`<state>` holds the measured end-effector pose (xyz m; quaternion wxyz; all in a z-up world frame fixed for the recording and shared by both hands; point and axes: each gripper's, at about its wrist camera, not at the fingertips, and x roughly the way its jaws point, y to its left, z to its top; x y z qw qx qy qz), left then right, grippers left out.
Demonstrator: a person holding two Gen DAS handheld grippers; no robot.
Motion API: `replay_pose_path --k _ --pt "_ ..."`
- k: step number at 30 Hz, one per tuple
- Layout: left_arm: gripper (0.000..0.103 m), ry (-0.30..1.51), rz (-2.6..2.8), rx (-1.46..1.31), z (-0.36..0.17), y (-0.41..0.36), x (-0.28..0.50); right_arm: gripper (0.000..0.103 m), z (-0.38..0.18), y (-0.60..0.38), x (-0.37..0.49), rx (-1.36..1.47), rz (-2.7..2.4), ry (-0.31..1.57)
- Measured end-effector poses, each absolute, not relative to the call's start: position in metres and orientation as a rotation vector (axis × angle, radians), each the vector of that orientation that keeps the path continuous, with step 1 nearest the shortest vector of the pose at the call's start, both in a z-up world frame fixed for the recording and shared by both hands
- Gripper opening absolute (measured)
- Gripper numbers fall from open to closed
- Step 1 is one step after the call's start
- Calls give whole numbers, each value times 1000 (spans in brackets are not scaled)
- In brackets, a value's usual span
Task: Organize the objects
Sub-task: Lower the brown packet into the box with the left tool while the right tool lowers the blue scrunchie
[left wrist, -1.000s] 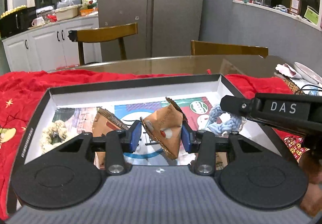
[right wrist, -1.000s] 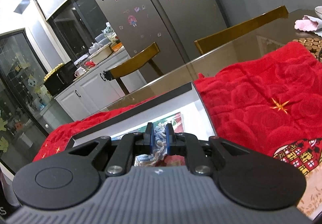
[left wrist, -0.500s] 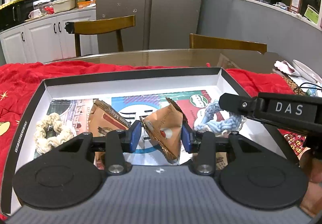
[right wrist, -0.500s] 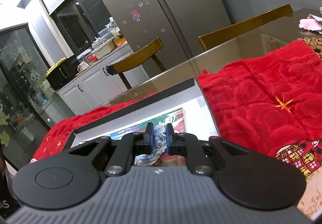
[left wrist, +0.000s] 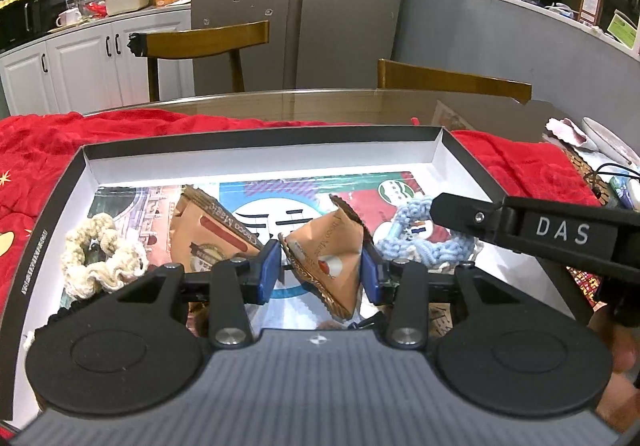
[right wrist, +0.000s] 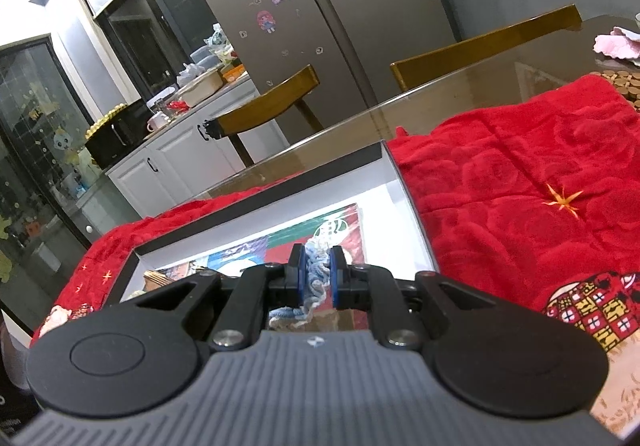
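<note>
We see the left claw [left wrist: 322, 270] about half open, with its two blue pads pressed on the sides of a brown triangular snack packet [left wrist: 334, 260]. The packet is held above the floor of the shallow box [left wrist: 260, 165], tilted, with one pointed corner down and crimped edges. It is printed with brown script and a red and white mark.

The right claw [right wrist: 317, 278] is nearly together and is clamped on a light blue rope ring [right wrist: 316, 278]. In the left wrist view this ring [left wrist: 412, 242] is at the right side of the box, knotted and thick.

On the box floor lie a second brown packet [left wrist: 208, 234], just left of the held one, and a cream rope ring [left wrist: 102, 250] at the far left. The box stands on a red cloth [left wrist: 36, 149] which covers the table [left wrist: 320, 105].
</note>
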<state>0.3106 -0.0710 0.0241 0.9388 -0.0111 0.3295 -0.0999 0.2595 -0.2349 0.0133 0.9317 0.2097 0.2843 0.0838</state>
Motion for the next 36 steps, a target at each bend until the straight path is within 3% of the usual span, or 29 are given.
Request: replay_pose_path --k 30,36 --pt "48 669 -204 -25 21 -74 312 16 14 -231 261 367 203 610" --pt "51 670 -206 -34 21 -72 313 20 15 -232 260 367 214 606"
